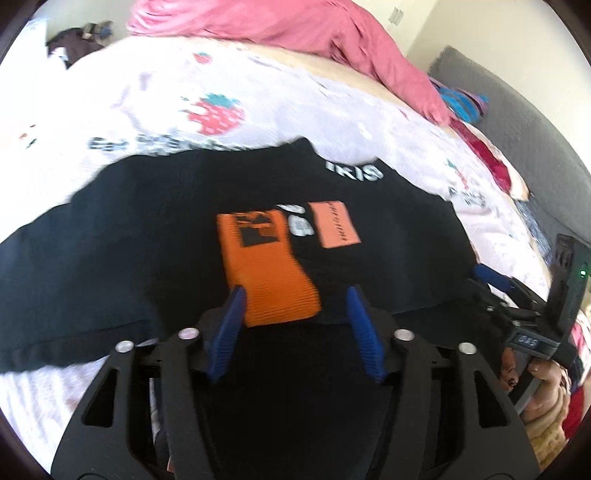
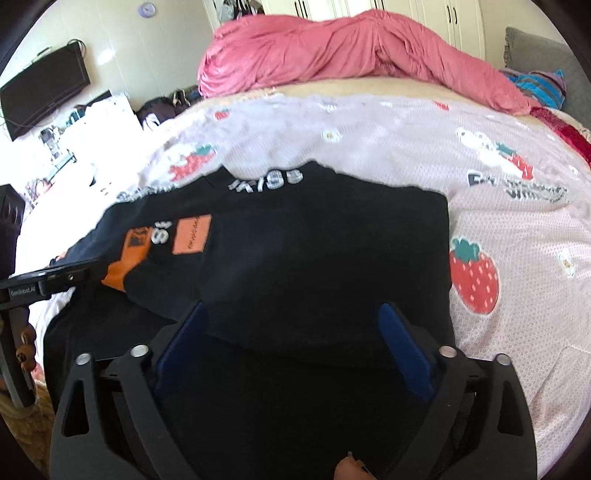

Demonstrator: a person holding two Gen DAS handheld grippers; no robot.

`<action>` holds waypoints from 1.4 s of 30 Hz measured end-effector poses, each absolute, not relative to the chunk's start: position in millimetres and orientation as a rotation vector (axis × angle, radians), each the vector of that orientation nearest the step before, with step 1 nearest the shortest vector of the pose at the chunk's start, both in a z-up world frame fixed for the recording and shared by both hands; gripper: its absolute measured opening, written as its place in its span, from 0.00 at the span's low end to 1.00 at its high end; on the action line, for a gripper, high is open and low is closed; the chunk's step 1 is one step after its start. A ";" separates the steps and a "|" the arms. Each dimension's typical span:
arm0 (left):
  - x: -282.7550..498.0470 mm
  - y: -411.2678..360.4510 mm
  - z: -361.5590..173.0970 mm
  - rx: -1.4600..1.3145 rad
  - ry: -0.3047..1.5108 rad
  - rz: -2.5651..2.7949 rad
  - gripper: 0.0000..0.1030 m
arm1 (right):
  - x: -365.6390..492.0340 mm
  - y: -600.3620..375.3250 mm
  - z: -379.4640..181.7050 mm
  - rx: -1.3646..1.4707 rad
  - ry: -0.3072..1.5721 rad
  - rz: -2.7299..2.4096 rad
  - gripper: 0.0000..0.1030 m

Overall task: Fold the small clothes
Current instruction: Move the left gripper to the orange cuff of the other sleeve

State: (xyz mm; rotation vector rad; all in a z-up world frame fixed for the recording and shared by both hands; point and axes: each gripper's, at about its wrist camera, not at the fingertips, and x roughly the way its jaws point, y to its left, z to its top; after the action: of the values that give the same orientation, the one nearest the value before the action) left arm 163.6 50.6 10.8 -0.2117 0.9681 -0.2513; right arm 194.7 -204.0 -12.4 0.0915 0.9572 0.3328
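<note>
Spread over the bed is a pale strawberry-print sheet (image 1: 280,99), with a bunched pink blanket (image 1: 295,26) along its far edge and a grey headboard (image 1: 517,110) at the right.

From the left wrist view, a black garment (image 1: 129,229) is seen laid flat on the sheet, its long axis running roughly left to right across the picture. White lettering (image 1: 354,170) sits at its far edge, and an orange ribbed band (image 1: 269,269) lies on top, its length pointing from the far left towards the claw. A smaller orange patch (image 1: 338,224) lies just beside it on the right. The left gripper (image 1: 295,306) is held with its jaws parted; the near end of the orange band lies between the blue pads (image 1: 364,332), close against the left one, while the right one stands clear of it. No grip on the cloth is seen. The right gripper (image 1: 491,278) is visible at the garment's right edge.

From the right wrist view, the same black garment (image 2: 314,258) fills the middle, its lettered edge (image 2: 266,181) pointing away towards the pink blanket (image 2: 351,48). The right gripper (image 2: 295,314) is spread wide, its jaws on either side of the near folded edge, nothing pinched. A strawberry print on the sheet (image 2: 517,221) lies just right of the garment. The left gripper (image 2: 48,280) shows at the left, beside the orange band (image 2: 129,258).
</note>
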 end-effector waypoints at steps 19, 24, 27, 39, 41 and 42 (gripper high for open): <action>116.9 102.3 15.6 -0.289 0.888 -0.081 0.90 | 179.0 -174.5 9.5 0.089 0.872 0.398 0.96; 107.9 124.1 11.4 -0.325 0.888 -0.039 0.91 | 172.7 -158.1 19.9 0.087 0.846 0.434 0.96; 101.1 136.7 9.6 -0.342 0.885 -0.021 0.91 | 170.3 -148.8 24.6 0.078 0.836 0.442 0.96; 80.2 197.8 13.5 -0.423 0.847 0.096 0.91 | 165.8 -91.5 34.1 0.025 0.838 0.527 0.96; 77.4 207.1 14.6 -0.437 0.840 0.114 0.91 | 164.9 -80.7 34.8 0.022 0.837 0.544 0.96; 77.4 209.8 14.8 -0.439 0.837 0.119 0.91 | 164.9 -75.3 34.6 0.020 0.839 0.553 0.96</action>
State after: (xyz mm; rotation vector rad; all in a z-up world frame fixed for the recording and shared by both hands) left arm 77.4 209.8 14.8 -0.4393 0.8373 0.1192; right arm 164.9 -75.3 34.6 0.0205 0.8394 0.5525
